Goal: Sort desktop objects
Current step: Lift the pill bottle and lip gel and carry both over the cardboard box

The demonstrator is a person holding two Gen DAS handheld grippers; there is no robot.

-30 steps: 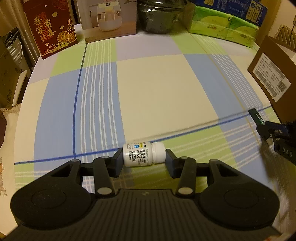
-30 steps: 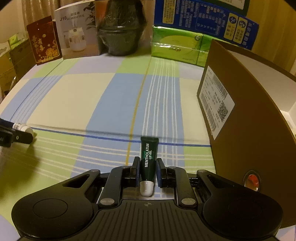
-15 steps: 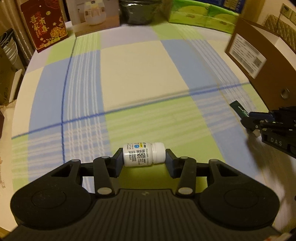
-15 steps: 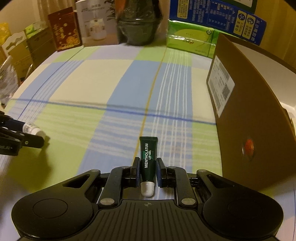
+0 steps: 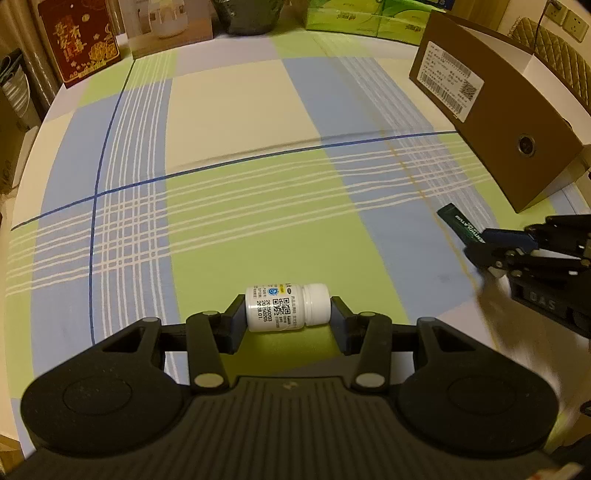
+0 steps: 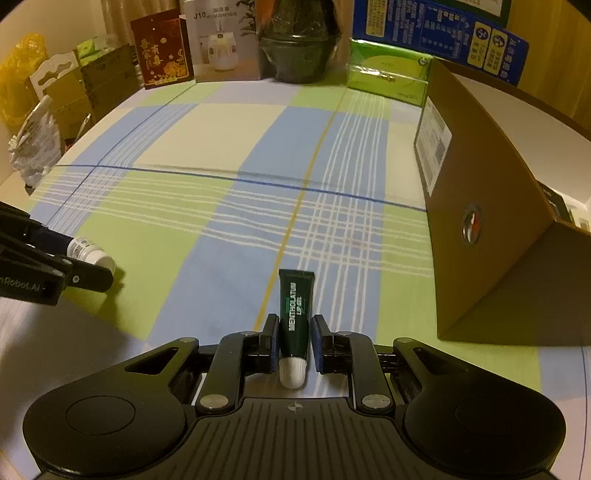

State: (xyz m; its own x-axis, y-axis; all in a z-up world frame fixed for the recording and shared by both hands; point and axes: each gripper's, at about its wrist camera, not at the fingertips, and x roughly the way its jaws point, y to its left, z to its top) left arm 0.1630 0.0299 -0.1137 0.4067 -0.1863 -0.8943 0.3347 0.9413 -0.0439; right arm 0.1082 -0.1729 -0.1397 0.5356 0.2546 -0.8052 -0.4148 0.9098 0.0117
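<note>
Your left gripper is clamped end to end on the bottle, low centre of its frame. Your right gripper is pinched nearly shut on the tube, cap toward the camera. The box sits at the right, over the checked cloth.

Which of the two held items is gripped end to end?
The small white plastic pill bottle, clamped cap-to-base in the left hand-held gripper. The dark green lip-gel tube is pinched across its sides.

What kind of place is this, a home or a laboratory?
Probably a home: a table under a checked tablecloth, green tissue packs and a red gift box along its far edge, and wall sockets.
</note>
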